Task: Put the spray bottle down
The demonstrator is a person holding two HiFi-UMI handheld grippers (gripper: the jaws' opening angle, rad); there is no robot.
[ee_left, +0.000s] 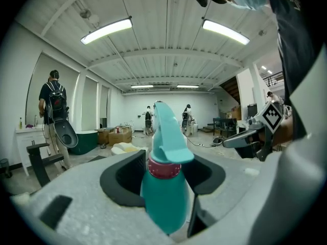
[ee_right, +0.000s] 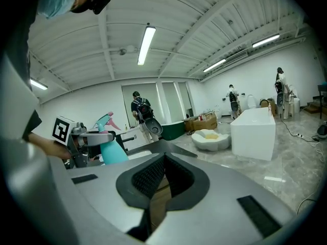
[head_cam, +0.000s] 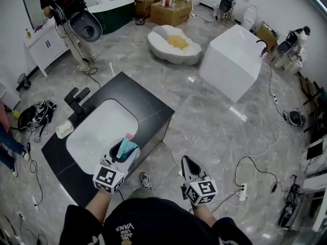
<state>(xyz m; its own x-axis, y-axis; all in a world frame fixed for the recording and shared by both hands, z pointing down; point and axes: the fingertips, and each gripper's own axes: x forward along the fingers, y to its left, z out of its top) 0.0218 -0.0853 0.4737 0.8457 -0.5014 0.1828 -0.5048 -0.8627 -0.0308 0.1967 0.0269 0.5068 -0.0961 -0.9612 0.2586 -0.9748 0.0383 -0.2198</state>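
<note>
A: Left gripper (ee_left: 163, 168) clamps the teal spray bottle (ee_left: 164, 193) by its body, upright, in the air over the near edge of the black counter (head_cam: 140, 100). Right gripper (ee_right: 163, 160) is empty, jaws together.
B: Risk?
A: If released at the rim, it may topple to the floor.
B: Containers?
A: White basin (head_cam: 87, 142) looks empty. Bottle's fill level can't be read.

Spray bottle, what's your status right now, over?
Left gripper shut on teal spray bottle, upright, over near edge of white basin. Right gripper shut, empty. Bottle not yet down; black countertop alongside.
</note>
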